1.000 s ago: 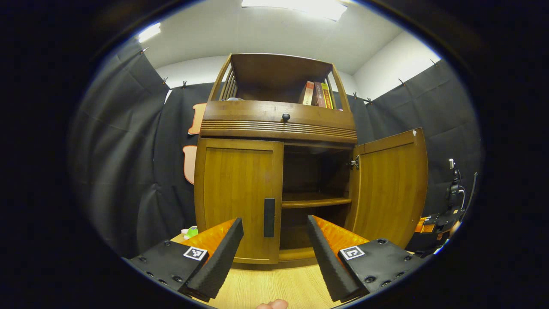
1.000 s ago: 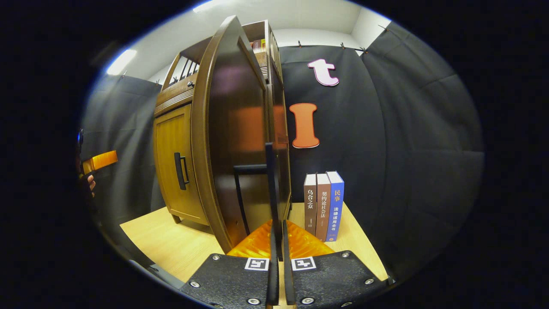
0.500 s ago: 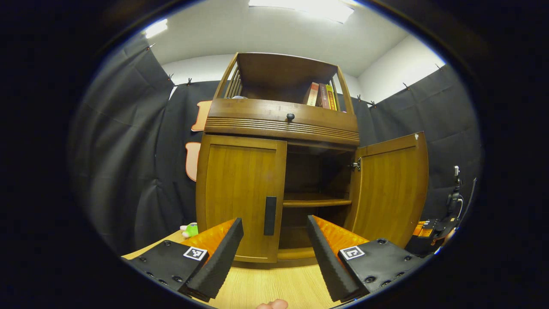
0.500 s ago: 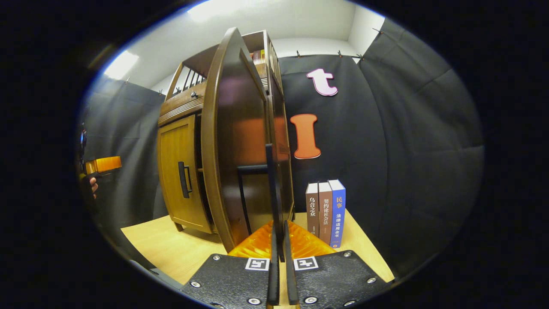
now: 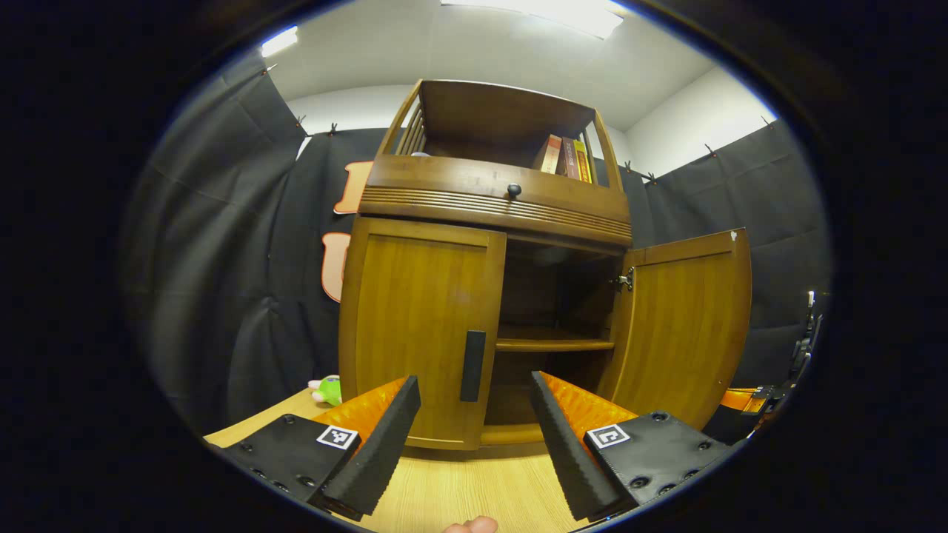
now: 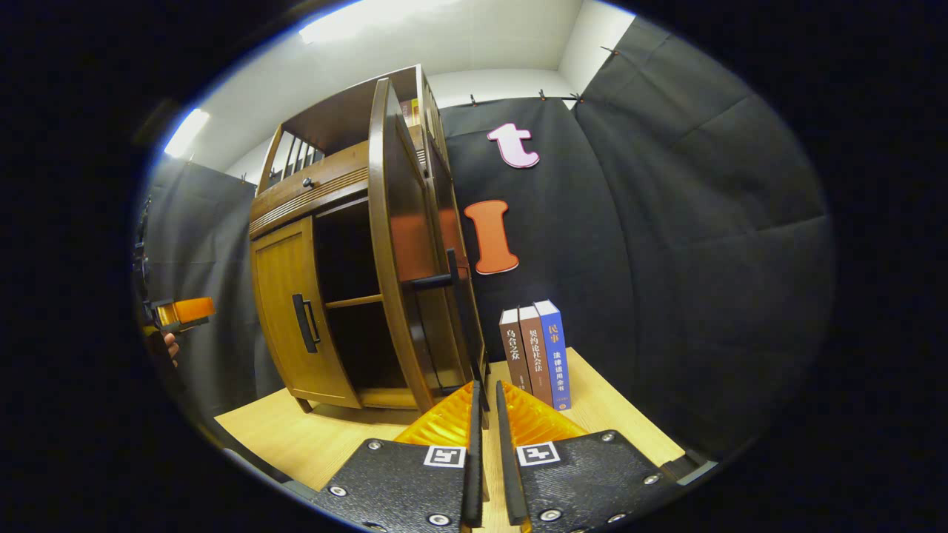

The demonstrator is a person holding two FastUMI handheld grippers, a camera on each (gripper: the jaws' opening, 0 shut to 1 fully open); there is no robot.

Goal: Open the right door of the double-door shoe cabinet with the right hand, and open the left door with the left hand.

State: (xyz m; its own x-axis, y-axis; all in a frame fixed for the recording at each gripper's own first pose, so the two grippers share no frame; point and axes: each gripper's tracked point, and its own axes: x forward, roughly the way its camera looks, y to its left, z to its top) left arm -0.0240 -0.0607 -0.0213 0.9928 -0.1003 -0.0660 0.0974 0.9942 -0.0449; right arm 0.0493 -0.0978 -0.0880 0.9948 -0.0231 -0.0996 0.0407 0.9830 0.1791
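Note:
The wooden shoe cabinet (image 5: 489, 207) stands on a light wood table (image 5: 474, 488). Its left door (image 5: 415, 326) is closed, its black handle (image 5: 472, 365) just beyond my left gripper (image 5: 474, 433), which is open and apart from it. The right door (image 5: 685, 326) stands swung wide open. In the right gripper view that door (image 6: 396, 244) is seen nearly edge-on. My right gripper (image 6: 486, 396) is closed to a narrow gap, with the lower end of the door's black handle (image 6: 461, 303) between the tips. The left gripper (image 6: 181, 311) shows at the far left.
Three books (image 6: 535, 355) stand upright on the table against the cloth wall, right of the open door. A green toy (image 5: 326, 389) lies left of the cabinet. Books (image 5: 563, 155) sit on the top shelf above a drawer knob (image 5: 513, 190). An inner shelf (image 5: 552, 344) is exposed.
The right door has swung further open with the right gripper on its handle, so the cabinet's inside now shows in the right gripper view. The left gripper has moved slightly closer to the left door.

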